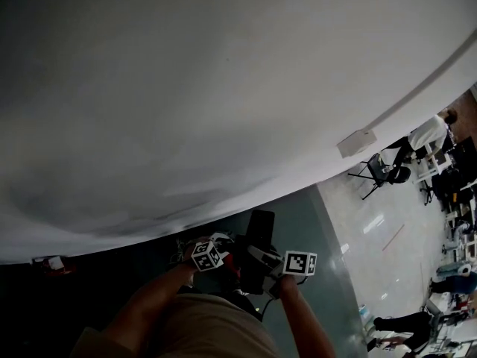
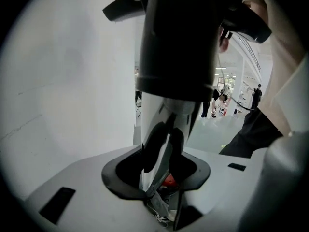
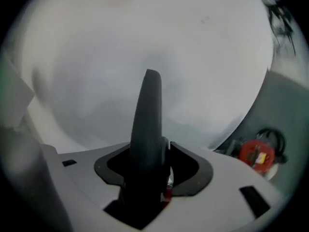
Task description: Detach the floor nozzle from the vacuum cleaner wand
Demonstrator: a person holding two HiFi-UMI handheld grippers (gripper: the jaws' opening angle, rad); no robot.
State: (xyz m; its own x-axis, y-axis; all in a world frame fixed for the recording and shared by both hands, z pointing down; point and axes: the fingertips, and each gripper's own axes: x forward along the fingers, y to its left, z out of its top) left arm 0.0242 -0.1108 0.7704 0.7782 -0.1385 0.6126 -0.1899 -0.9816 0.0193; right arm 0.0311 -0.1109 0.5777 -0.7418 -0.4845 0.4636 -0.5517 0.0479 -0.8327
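Left claw (image 2: 166,115) & right claw (image 3: 151,88): lt grey plastic bodies, each w/ dark-rimmed opening in the middle and small black rect. slots either side. Red bit + thin white wires (image 2: 161,215) inside left opening. Left cube (image 1: 207,255) & right cube (image 1: 299,262): white w/ black square markers. Tan clothing (image 1: 201,334).

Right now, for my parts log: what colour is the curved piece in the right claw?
Black curved plastic piece; clearest in the right gripper view.

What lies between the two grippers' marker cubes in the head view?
The dark vacuum cleaner fills that gap in the head view; the left gripper and right gripper each clamp part of it.
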